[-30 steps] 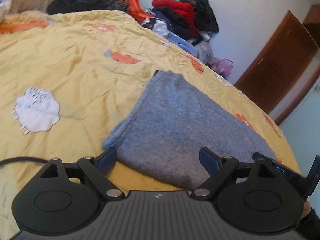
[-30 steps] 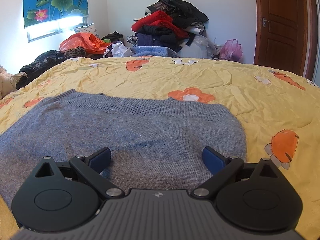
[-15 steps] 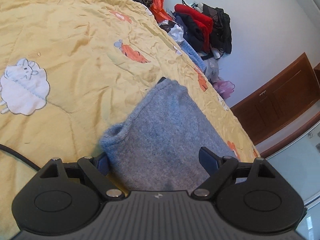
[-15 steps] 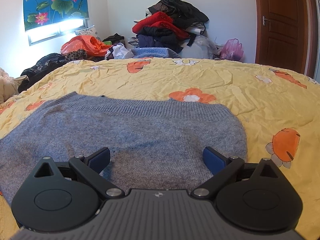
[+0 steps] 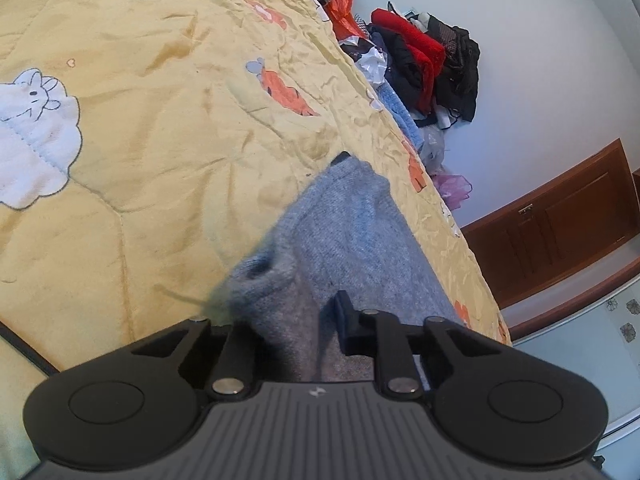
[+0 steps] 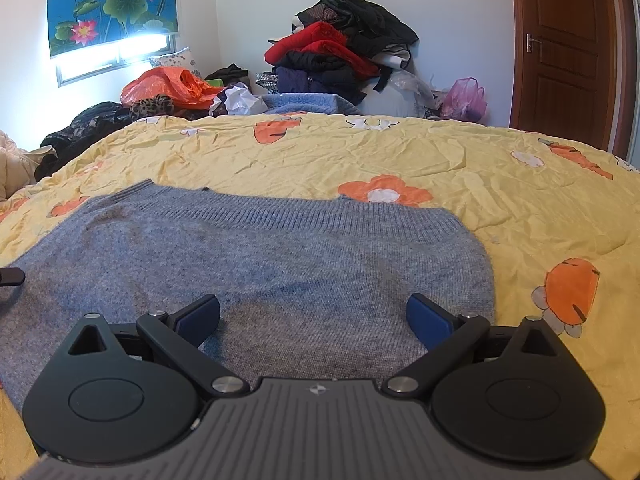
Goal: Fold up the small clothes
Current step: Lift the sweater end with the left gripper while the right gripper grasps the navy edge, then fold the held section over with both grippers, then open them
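Note:
A grey-blue knitted sweater (image 6: 280, 256) lies spread on the yellow bedspread (image 6: 400, 152). In the left wrist view my left gripper (image 5: 290, 322) is shut on a bunched edge of the sweater (image 5: 348, 232), which stretches away from the jaws. Its left finger is hidden by the knit. In the right wrist view my right gripper (image 6: 312, 316) is open and empty, low over the near part of the sweater. The tip of the left gripper shows at the far left (image 6: 10, 276).
A heap of red, black and blue clothes (image 6: 340, 56) sits at the far end of the bed, with an orange plastic bag (image 6: 168, 88) and a pink bag (image 6: 464, 98). A brown door (image 6: 560, 48) is at the right. A black cable (image 5: 24, 346) crosses the bedspread.
My left gripper has closed on the sweater's edge, bunching it, and tilted further over. The right gripper has stayed open and almost still.

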Demonstrator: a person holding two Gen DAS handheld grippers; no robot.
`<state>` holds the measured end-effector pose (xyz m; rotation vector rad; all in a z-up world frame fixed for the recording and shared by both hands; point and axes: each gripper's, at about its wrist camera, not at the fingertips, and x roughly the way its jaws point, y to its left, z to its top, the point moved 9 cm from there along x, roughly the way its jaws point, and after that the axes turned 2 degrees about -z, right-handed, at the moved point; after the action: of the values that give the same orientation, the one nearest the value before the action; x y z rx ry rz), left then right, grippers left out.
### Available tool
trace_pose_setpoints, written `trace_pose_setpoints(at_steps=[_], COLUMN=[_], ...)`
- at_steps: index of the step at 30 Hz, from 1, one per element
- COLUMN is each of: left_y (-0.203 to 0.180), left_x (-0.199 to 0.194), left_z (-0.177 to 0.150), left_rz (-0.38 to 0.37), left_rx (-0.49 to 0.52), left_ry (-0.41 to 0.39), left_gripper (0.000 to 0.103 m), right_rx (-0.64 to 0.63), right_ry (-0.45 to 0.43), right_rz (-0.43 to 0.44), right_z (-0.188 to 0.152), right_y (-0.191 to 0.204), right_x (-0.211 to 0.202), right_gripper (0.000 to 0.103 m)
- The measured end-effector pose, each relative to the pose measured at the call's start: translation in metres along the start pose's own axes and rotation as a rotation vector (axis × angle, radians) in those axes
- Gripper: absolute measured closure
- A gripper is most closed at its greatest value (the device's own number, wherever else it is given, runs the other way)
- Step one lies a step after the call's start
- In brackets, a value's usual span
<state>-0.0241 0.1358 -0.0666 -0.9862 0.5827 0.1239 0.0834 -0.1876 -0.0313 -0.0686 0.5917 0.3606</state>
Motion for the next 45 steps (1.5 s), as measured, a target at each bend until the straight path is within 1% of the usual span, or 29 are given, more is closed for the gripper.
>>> trace_pose_setpoints(at_steps=[2,4,6,8,9,11,13,15,17,20,22,23,24,25,26,27,28,29,30,31,32,33,36,37,38,39,40,42,45], left_y=[0.002,-0.004,-0.02,-0.04,-0.053,-0.079,-0.102,-0.115,-0.121,-0.122,-0.121,-0.12,-0.119,-0.119,-0.119,-0.118,-0.118,-0.119,-0.12,-0.123,-0.127,-0.135,-0.17,-0.181,-0.191,-0.199,-0.205,-0.216,-0.221], left_x=[-0.001,-0.002,-0.003,-0.007,-0.009,-0.013,-0.013,-0.009,-0.003,0.0,0.002,0.002,0.002,0.003,0.004,0.004,0.004,0.004,0.005,0.007,0.009,0.011,0.014,0.017,0.022,0.027,0.032,0.041,0.057], left_z=[0.001,0.001,-0.003,-0.01,-0.016,-0.032,-0.05,-0.068,-0.083,-0.095,-0.099,-0.099,-0.1,-0.1,-0.099,-0.096,-0.095,-0.095,-0.096,-0.098,-0.101,-0.106,-0.13,-0.141,-0.153,-0.166,-0.177,-0.201,-0.228], left_rz=[0.018,0.068,0.133,0.166,0.159,0.125,0.085,0.061,0.069,0.074,0.076,0.078,0.079,0.081,0.083,0.081,0.076,0.073,0.07,0.067,0.061,0.046,-0.062,-0.101,-0.13,-0.15,-0.169,-0.202,-0.221], left_rx=[0.01,0.099,0.248,0.412,0.501,0.654,0.788,0.887,0.979,1.059,1.092,1.106,1.117,1.124,1.127,1.123,1.12,1.119,1.117,1.113,1.112,1.116,1.152,1.165,1.182,1.201,1.216,1.232,1.248], left_ry=[-0.005,-0.022,-0.047,-0.083,-0.102,-0.127,-0.128,-0.105,-0.088,-0.069,-0.062,-0.058,-0.057,-0.057,-0.057,-0.057,-0.054,-0.05,-0.044,-0.033,-0.021,-0.01,0.01,0.025,0.044,0.064,0.082,0.129,0.21], left_gripper=[0.096,0.097,0.098,0.098,0.098,0.098,0.098,0.098,0.098,0.098,0.098,0.098,0.098,0.098,0.098,0.098,0.098,0.098,0.098,0.098,0.098,0.098,0.098,0.098,0.098,0.098,0.098,0.098,0.098], right_rx=[-0.01,-0.018,-0.038,-0.033,-0.004,0.126,0.255,0.328,0.325,0.283,0.236,0.185,0.134,0.077,0.035,0.013,0.004,0.003,0.006,0.006,0.019,0.023,0.02,0.02,0.018,0.024,0.037,0.068,0.131], right_ry=[0.004,0.011,0.03,0.056,0.05,0.057,0.148,0.264,0.339,0.421,0.468,0.476,0.468,0.458,0.456,0.45,0.434,0.412,0.397,0.397,0.373,0.359,0.322,0.322,0.311,0.296,0.296,0.295,0.299], right_rz=[-0.008,-0.007,-0.003,0.005,0.05,0.218,0.403,0.545,0.606,0.636,0.66,0.644,0.607,0.571,0.553,0.543,0.546,0.556,0.561,0.561,0.572,0.577,0.541,0.541,0.523,0.475,0.446,0.39,0.318], right_z=[0.0,0.0,0.003,0.019,0.031,0.063,0.087,0.1,0.108,0.109,0.108,0.107,0.104,0.102,0.098,0.096,0.094,0.094,0.095,0.095,0.1,0.102,0.109,0.109,0.111,0.112,0.109,0.099,0.078], right_y=[0.001,0.002,0.004,0.008,0.012,0.028,0.053,0.083,0.113,0.151,0.176,0.187,0.193,0.197,0.199,0.198,0.194,0.187,0.177,0.177,0.149,0.136,0.088,0.088,0.071,0.032,0.009,-0.03,-0.078], right_x=[0.001,0.002,0.003,0.002,-0.001,-0.002,0.011,0.033,0.057,0.085,0.095,0.099,0.102,0.105,0.107,0.107,0.106,0.103,0.1,0.1,0.093,0.089,0.072,0.072,0.066,0.056,0.053,0.047,0.045], right_gripper=[0.003,0.002,0.0,0.002,0.003,0.003,0.001,0.002,0.004,0.008,0.015,0.017,0.024,0.04,0.05,0.069,0.074,0.075,0.079,0.08,0.081,0.082,0.082,0.083,0.083,0.083,0.083,0.083,0.083])
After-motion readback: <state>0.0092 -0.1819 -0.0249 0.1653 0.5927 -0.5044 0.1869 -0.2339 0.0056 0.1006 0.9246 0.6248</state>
